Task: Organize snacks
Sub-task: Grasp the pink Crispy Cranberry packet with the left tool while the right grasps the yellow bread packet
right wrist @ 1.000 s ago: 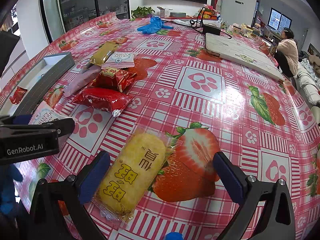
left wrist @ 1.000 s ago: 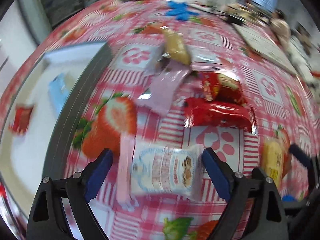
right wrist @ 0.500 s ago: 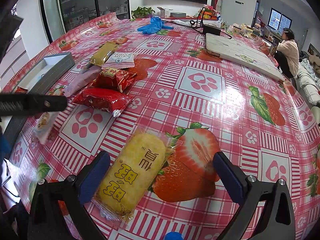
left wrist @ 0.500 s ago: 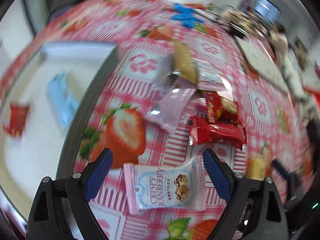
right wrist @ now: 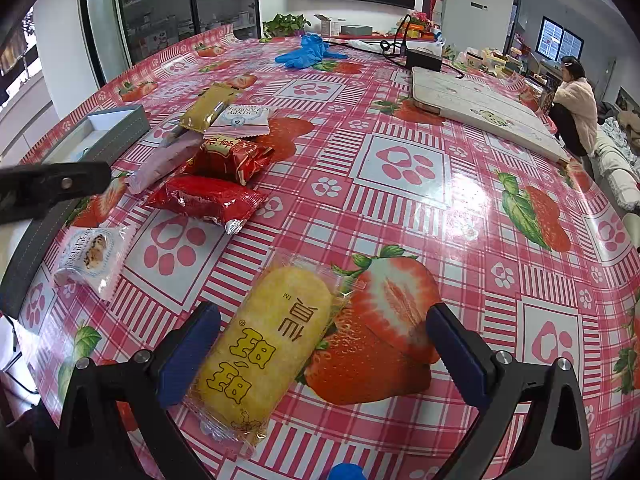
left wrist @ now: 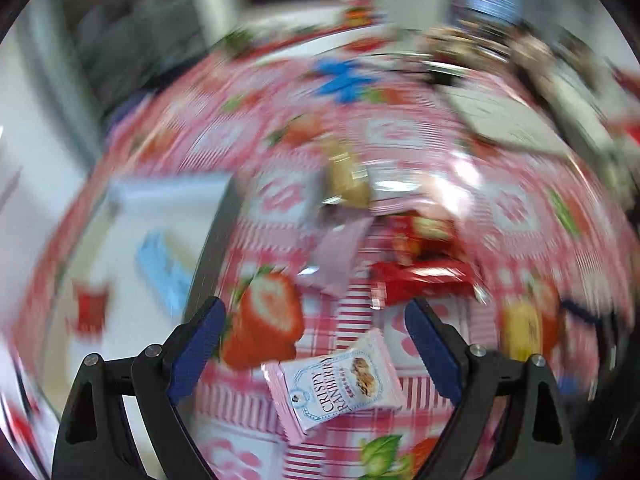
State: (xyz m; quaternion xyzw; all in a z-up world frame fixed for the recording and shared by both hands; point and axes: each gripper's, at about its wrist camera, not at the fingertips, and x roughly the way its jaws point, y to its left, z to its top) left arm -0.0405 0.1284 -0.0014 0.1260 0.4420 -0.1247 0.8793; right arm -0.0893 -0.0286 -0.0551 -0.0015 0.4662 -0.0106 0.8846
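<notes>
My left gripper (left wrist: 316,344) is open and empty, raised above a white and pink cranberry crisp packet (left wrist: 338,384) that lies on the tablecloth; the packet also shows in the right wrist view (right wrist: 90,256). My right gripper (right wrist: 322,348) is open around a yellow rice cracker packet (right wrist: 266,350) that lies on the table between its fingers. A grey-rimmed white box (left wrist: 206,264) at the left holds a light blue packet (left wrist: 164,272) and a small red packet (left wrist: 90,312). The left wrist view is blurred.
A pile of snacks lies mid-table: two red packets (right wrist: 206,200) (right wrist: 232,158), a lilac packet (right wrist: 164,162), a gold packet (right wrist: 208,108) and another white cranberry packet (right wrist: 242,120). Blue gloves (right wrist: 308,52) and a flat white board (right wrist: 480,108) lie farther back.
My left gripper has lifted and tilted away from the cranberry packet, which now lies lower in its view and turned. The right gripper has not moved.
</notes>
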